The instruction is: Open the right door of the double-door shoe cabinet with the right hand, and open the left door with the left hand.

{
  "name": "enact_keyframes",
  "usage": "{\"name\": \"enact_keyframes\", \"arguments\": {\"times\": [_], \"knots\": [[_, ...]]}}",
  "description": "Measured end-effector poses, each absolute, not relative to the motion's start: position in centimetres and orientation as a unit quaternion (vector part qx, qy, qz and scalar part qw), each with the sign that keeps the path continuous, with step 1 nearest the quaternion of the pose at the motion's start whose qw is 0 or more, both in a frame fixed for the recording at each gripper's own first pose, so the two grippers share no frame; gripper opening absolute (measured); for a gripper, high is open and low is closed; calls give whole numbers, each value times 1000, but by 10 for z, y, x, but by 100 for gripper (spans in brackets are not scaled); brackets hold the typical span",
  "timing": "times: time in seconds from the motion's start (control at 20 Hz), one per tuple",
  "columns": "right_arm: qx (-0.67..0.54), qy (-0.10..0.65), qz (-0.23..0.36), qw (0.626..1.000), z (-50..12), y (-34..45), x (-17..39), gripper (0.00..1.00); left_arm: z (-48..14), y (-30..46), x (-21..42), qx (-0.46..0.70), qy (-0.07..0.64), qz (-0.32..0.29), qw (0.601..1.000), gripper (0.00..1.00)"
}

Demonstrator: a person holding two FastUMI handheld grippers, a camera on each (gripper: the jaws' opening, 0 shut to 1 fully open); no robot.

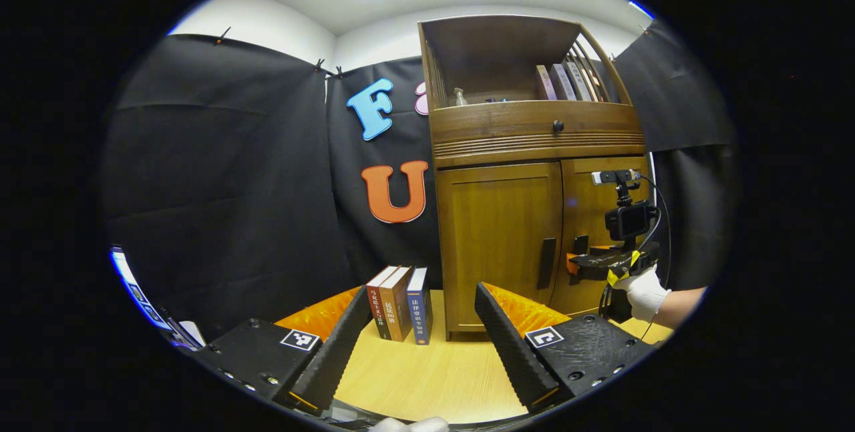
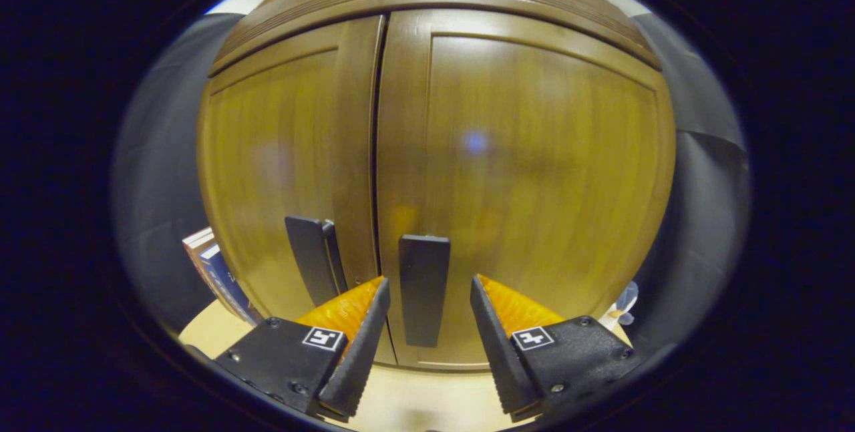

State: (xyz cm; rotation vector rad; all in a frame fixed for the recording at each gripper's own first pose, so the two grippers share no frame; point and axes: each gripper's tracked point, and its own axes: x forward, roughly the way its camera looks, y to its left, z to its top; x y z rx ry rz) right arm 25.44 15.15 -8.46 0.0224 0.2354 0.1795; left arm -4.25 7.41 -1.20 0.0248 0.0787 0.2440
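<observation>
In the left gripper view, the left gripper (image 1: 423,325) is seen nearest, its fingers spread wide apart with nothing between them, held above a light wooden table (image 1: 427,378). Just beyond, three books (image 1: 401,302) are stood upright on the table, beside the left side of the shoe cabinet (image 1: 534,151). The cabinet is placed on the table against the black cloth wall; both doors are closed. The left door (image 1: 497,238) carries a dark vertical handle (image 1: 546,262) near the centre seam. The right gripper (image 1: 580,265) is held by a gloved hand (image 1: 644,293) directly in front of the right door (image 1: 594,198). Above the doors, a drawer with a dark knob (image 1: 558,126) is noted, and more books (image 1: 564,81) are kept on the open top shelf.

In the right gripper view, the right gripper (image 2: 427,305) is open, its fingers set either side of the right door's handle (image 2: 423,288) without pressing on it. The left door's handle (image 2: 314,258) is seen just beside, across the seam.
</observation>
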Motion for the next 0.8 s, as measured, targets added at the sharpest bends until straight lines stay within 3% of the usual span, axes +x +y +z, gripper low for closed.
{"name": "enact_keyframes", "arguments": {"times": [0.1,0.25,0.35,0.8], "knots": [[12,116,80,990,-86,153,260,70,-8,78,-46,14,37,126,991,96],[19,123,84,989,-89,157,263,46,-10,83,-47,14,36,128,991,96],[22,126,78,989,-89,158,265,39,-9,83,-47,13,35,128,991,96],[19,129,99,987,-88,155,255,32,-10,89,-55,14,29,124,992,96]]}}
